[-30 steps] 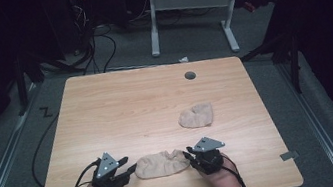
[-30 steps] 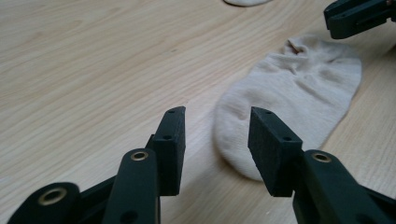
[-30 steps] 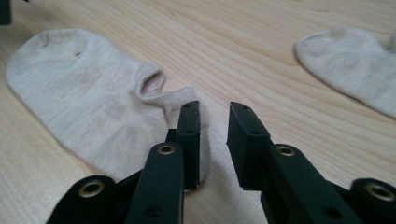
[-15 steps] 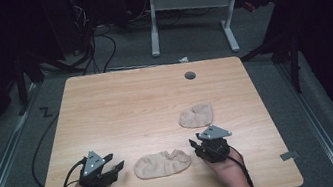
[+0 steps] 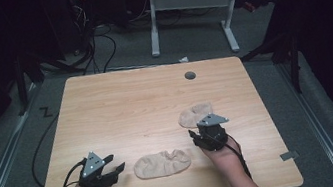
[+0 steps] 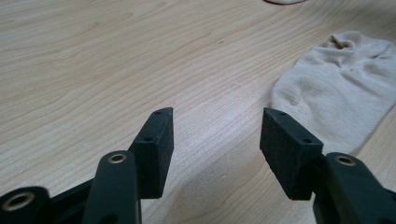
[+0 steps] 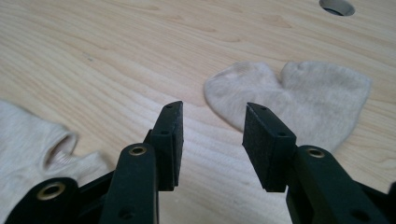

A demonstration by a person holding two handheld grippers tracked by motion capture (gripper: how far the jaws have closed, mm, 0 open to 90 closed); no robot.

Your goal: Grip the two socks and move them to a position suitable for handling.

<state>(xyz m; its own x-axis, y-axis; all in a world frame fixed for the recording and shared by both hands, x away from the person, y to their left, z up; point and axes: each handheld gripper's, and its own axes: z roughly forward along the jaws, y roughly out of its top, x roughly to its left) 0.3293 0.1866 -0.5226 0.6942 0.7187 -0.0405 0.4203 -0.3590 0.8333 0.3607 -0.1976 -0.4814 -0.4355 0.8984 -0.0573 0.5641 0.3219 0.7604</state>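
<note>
Near sock (image 5: 162, 163) lies flat at the desk's (image 5: 121, 105) front edge, released between both grippers. Left gripper (image 5: 116, 170) and right gripper (image 5: 195, 138), jaws just opened wide and empty (right faces far sock (image 5: 193, 115), presumably next).

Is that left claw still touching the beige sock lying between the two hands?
Apart. In the left gripper view, the left claw, whose jaws have just been opening, holds nothing, and bare wood separates it from the near sock.
</note>
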